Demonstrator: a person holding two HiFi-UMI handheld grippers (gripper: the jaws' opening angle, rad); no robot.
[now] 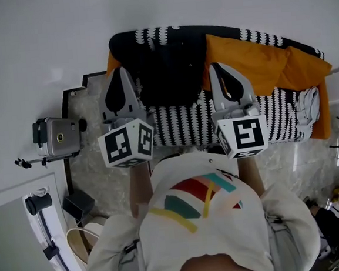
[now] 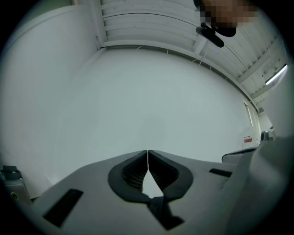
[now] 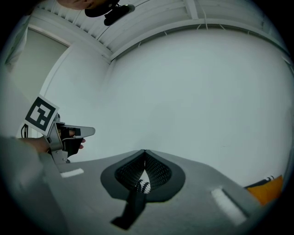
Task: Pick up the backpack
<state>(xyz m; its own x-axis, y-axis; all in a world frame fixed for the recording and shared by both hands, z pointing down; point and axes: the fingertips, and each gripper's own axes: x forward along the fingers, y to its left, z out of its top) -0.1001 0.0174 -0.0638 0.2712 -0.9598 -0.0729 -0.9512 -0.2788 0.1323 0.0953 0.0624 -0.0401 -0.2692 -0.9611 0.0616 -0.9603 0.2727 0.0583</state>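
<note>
Holding level, facing wall (image 2: 147, 101): your left gripper (image 2: 147, 152) and right gripper (image 3: 144, 151) both clamped shut, empty. Step: pre-approach. Backpack (image 1: 165, 67), likely black bulk on striped throw (image 1: 186, 124), lies below, between them. Next: tip down, open jaws, seek handle.

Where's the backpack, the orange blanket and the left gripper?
backpack (image 1: 167, 73): head view, middle of its black front.
orange blanket (image 1: 258, 65): head view, middle of the cloth.
left gripper (image 1: 120, 72): head view, its shut tips.
</note>
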